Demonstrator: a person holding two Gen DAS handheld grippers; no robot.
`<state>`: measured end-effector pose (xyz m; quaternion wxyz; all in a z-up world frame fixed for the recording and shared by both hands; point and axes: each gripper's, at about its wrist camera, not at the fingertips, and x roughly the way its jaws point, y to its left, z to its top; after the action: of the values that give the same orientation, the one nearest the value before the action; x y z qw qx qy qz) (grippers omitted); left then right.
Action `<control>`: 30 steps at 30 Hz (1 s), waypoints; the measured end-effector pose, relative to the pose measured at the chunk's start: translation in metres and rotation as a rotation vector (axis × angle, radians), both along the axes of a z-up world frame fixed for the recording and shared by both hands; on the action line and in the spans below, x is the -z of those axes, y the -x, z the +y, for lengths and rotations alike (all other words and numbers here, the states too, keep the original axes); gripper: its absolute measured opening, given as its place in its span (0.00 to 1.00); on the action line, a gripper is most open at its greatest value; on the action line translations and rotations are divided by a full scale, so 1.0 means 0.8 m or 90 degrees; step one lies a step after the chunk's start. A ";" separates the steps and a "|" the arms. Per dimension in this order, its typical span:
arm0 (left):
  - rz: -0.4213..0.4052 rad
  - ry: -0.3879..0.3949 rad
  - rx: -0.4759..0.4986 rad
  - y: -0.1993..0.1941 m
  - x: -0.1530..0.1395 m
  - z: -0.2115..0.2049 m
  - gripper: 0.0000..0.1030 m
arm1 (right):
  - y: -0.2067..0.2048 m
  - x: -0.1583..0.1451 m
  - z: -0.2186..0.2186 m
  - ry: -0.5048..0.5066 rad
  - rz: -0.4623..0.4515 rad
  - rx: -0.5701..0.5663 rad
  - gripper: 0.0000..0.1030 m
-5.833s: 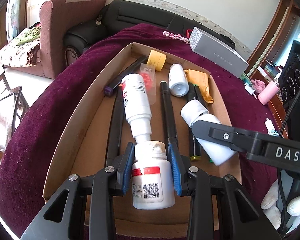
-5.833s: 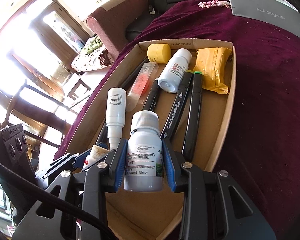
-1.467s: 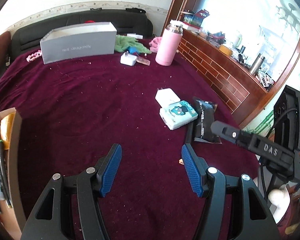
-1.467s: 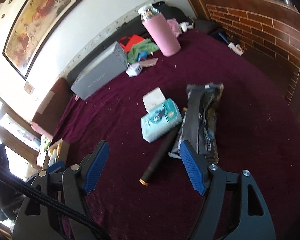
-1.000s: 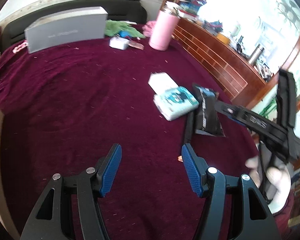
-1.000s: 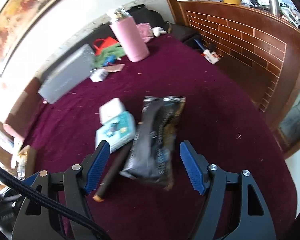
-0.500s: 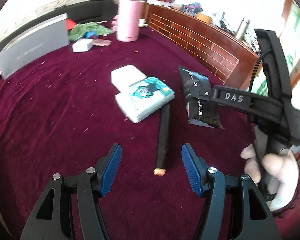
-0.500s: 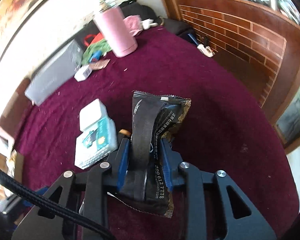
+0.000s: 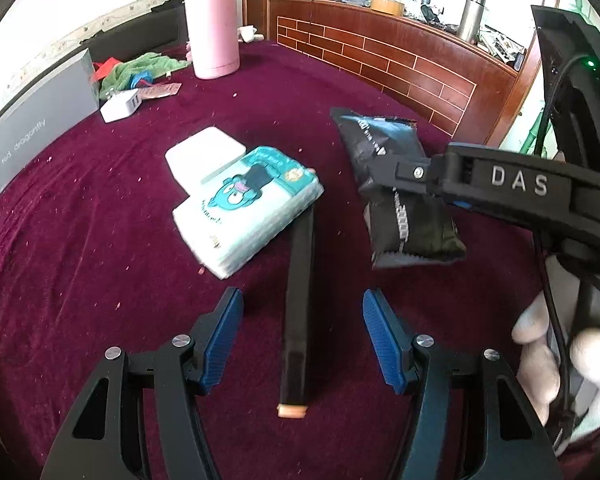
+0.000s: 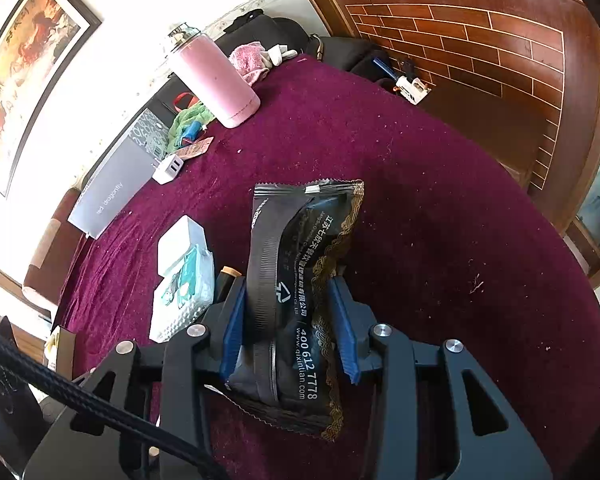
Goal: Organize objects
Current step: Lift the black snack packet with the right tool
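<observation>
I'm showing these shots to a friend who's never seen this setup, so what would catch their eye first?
Probably the black snack packet gripped by the right gripper, whose jaws are easing open around it, over the maroon cloth. Next, the long black marker lying between the open fingers of the left gripper, its far end tucked under a teal tissue pack. The tall pink flask stands out at the far edge.

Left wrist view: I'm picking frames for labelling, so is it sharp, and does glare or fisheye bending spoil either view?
Left wrist view: slight motion blur on the black marker; window area at top right blown out. Right wrist view: black snack packet sharp, its print readable; white wall at upper left washed out. Both views: strong fisheye bending, dark vignetted corners; the maroon cloth curves like a dome.
</observation>
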<state>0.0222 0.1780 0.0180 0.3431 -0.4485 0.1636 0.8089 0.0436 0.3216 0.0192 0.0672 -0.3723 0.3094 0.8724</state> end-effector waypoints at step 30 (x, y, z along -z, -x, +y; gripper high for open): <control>-0.031 -0.010 -0.038 -0.062 -0.007 -0.089 0.11 | 0.004 0.002 -0.008 -0.039 -0.010 -0.004 0.44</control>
<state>0.0720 0.1066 0.0234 0.3260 -0.4704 0.1354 0.8088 0.0405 0.3155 0.0178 0.0784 -0.3781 0.2811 0.8786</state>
